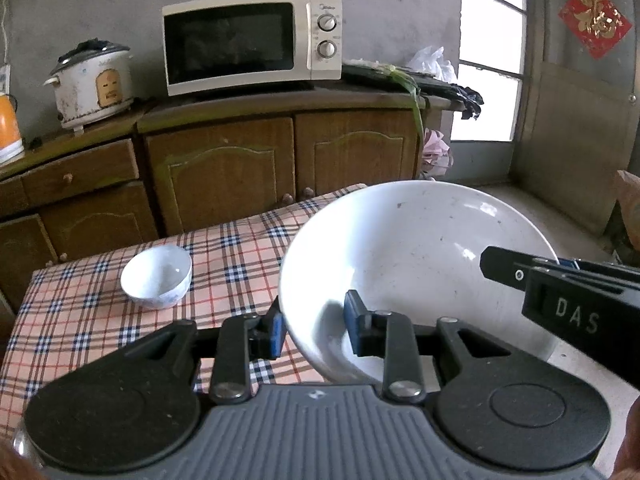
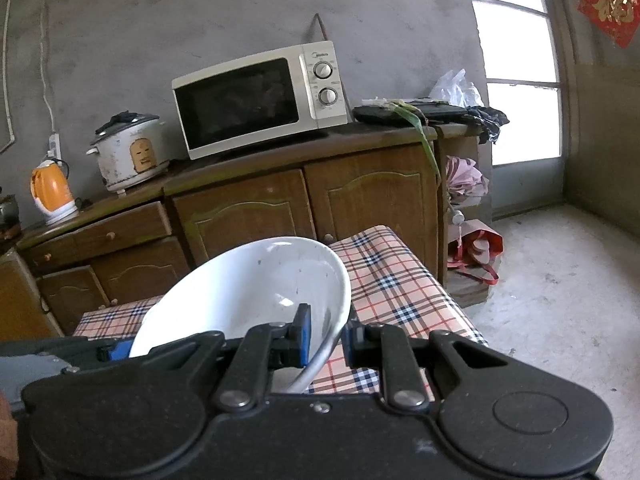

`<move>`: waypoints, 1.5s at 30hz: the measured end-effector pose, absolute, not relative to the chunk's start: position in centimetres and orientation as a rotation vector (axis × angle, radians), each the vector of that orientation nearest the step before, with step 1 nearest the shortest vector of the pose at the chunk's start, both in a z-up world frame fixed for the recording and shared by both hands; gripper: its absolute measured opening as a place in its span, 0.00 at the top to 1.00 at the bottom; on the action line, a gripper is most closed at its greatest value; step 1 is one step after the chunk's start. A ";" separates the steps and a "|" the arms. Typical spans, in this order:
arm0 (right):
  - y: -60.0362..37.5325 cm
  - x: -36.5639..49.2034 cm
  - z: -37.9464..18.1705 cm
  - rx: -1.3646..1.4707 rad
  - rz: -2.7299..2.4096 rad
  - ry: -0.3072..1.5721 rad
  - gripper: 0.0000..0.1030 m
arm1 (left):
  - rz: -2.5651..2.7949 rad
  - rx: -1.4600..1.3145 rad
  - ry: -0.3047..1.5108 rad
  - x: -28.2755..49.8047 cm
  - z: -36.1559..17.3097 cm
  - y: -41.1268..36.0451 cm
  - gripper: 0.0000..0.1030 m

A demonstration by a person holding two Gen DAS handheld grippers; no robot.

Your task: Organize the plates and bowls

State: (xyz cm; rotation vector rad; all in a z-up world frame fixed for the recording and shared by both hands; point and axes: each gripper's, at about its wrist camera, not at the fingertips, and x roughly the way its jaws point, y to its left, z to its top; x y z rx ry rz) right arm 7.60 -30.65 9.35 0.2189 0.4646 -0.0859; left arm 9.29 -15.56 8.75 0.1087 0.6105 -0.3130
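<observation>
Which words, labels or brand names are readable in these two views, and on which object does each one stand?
"DAS": white letters on the right gripper.
Microwave brand above the dials: too small to read.
Red paper sign: gold character, blurred.
Rice cooker label: unreadable.

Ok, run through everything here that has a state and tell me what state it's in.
Large white bowl: empty, tilted, held at its rim by both grippers.
Small bowl: upright, empty, on the checked cloth.
Left gripper: shut on the rim.
Right gripper: shut on the rim.
Microwave: door closed.
</observation>
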 end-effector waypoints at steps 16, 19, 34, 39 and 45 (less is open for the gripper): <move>-28.9 6.1 8.5 0.211 -0.066 0.471 0.79 | -0.297 0.102 0.628 7.8 7.8 -14.2 0.70; -28.8 6.0 8.5 0.206 -0.065 0.474 0.79 | -0.292 0.109 0.623 7.6 7.8 -14.1 0.70; -27.7 6.0 7.5 0.211 -0.032 0.497 0.79 | -0.268 0.104 0.642 7.1 7.0 -12.9 0.70; -27.3 6.0 7.1 0.211 -0.022 0.505 0.79 | -0.256 0.105 0.647 7.0 6.8 -12.6 0.70; -26.7 6.1 6.5 0.212 -0.004 0.517 0.79 | -0.249 0.097 0.662 6.9 6.4 -11.9 0.70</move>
